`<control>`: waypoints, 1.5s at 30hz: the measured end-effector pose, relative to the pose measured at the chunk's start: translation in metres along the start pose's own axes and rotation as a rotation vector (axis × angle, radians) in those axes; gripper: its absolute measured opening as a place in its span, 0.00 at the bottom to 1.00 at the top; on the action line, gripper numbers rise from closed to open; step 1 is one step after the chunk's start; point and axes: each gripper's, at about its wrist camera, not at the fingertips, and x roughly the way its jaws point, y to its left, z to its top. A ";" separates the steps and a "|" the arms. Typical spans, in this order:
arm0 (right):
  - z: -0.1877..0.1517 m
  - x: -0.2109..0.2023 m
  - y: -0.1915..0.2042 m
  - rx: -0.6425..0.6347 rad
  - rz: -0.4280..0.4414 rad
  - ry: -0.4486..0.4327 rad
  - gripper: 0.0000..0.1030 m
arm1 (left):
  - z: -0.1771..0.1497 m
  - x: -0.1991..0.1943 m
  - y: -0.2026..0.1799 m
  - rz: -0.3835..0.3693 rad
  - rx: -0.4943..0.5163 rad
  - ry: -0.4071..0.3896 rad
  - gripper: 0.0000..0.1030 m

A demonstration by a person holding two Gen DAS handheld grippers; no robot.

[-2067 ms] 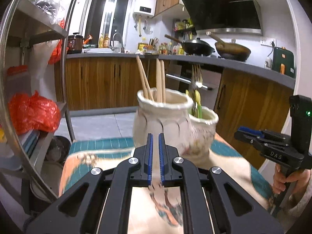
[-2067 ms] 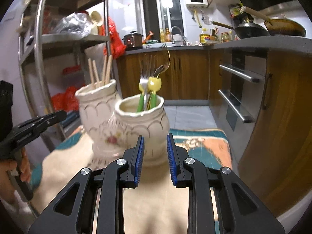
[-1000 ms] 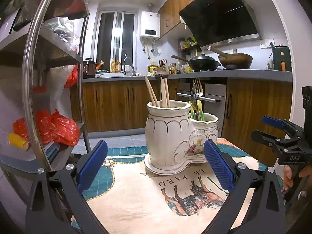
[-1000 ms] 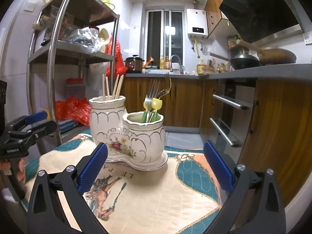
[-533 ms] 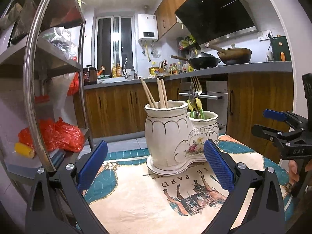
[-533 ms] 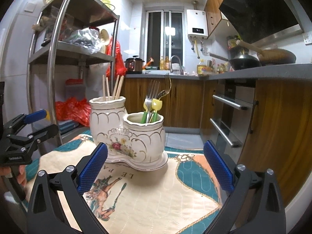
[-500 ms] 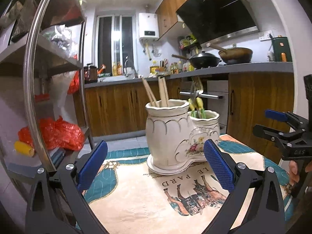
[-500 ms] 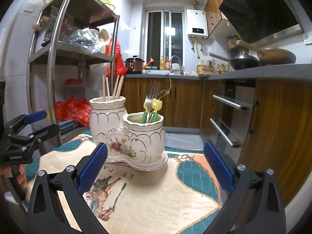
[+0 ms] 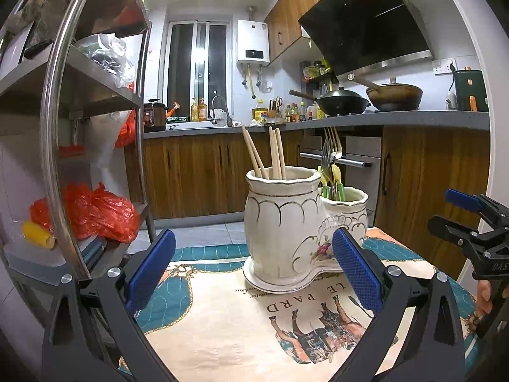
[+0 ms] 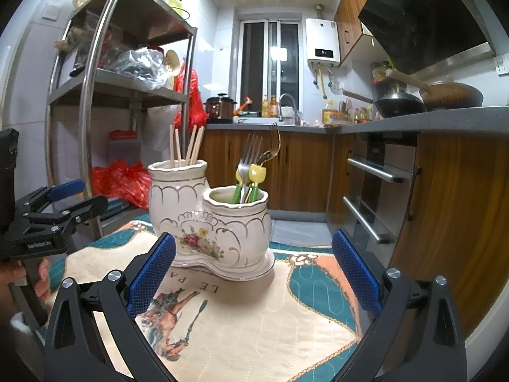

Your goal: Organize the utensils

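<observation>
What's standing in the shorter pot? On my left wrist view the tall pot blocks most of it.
Observer: The right wrist view shows the shorter pot in full. It holds metal forks and green-handled pieces with yellow ends.
Operator: Is the right tool holding anything?
Observer: No. The right tool is wide open and empty, short of the shorter pot.
Operator: And the left tool from that side?
Observer: The left tool is open, left of the tall pot and clear of it.

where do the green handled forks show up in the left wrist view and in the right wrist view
Left wrist: green-handled forks right of centre, in the shorter pot behind the taller one.
Right wrist: green-handled forks at centre, in the nearer, shorter pot.
Shared landmark: chopsticks in the taller pot.
</observation>
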 end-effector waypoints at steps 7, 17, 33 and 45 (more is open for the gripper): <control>0.001 0.003 0.000 0.001 0.012 0.014 0.95 | 0.001 -0.002 -0.001 0.001 0.005 -0.005 0.95; 0.001 0.006 -0.001 0.005 0.005 0.020 0.95 | 0.002 -0.002 -0.002 0.001 0.007 0.000 0.95; 0.000 0.006 -0.001 0.005 0.005 0.022 0.95 | 0.001 0.002 -0.002 0.023 -0.001 0.005 0.95; 0.000 0.007 -0.002 0.006 0.003 0.021 0.95 | 0.001 0.000 0.000 0.019 0.002 -0.004 0.95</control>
